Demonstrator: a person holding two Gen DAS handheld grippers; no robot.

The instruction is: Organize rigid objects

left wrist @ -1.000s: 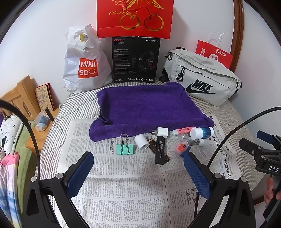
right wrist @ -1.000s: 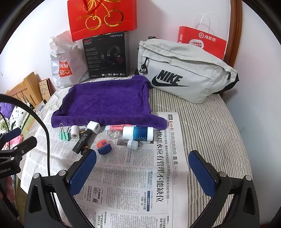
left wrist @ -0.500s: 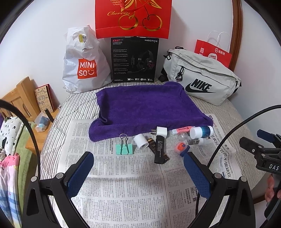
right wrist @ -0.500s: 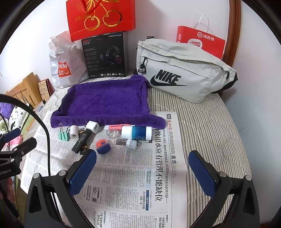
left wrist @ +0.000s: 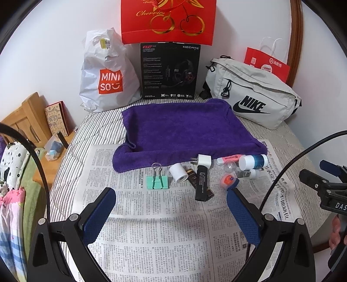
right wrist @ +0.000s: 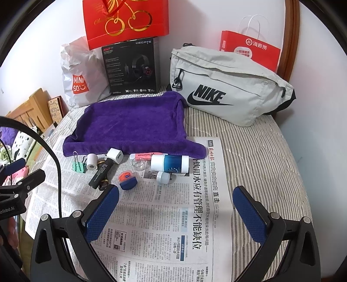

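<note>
A row of small hard items lies on a sheet of newspaper [left wrist: 151, 227] spread over a striped bed cover [right wrist: 260, 151], just in front of a plush purple towel [left wrist: 184, 128]. From the left of the left wrist view: a mint-green binder clip [left wrist: 157, 181] with wire handles, a short white cylinder [left wrist: 178, 172], a flat black bar-shaped item [left wrist: 201, 182] lying over a dark brown one, a white cube-shaped plug adapter [left wrist: 203, 161], a pink highlighter [left wrist: 227, 159], a clear round dome [right wrist: 138, 163], a white-and-blue bottle [right wrist: 169, 163] on its side, a small white capsule-shaped plug [right wrist: 162, 177], and a rounded orange-and-blue piece [right wrist: 128, 180].

The left gripper [left wrist: 171, 208] hovers over the paper with its blue textured pads spread wide and nothing between them; the binder clip and black bar lie ahead of the gap, and the orange-and-blue piece sits just beyond the tip of the right-hand pad. The right gripper [right wrist: 175, 208] is likewise wide and empty, with the bottle and small plug ahead of its gap and the orange-and-blue piece just past its left pad.

Behind the towel stand a crinkled white plastic bag [left wrist: 108, 73], a black headset box [left wrist: 170, 71], a glossy red gift bag [left wrist: 169, 19] and a grey fabric waist bag [right wrist: 227, 86].

Compared with a second ago, the items sit slightly farther up in both views; nothing on the paper has moved.
</note>
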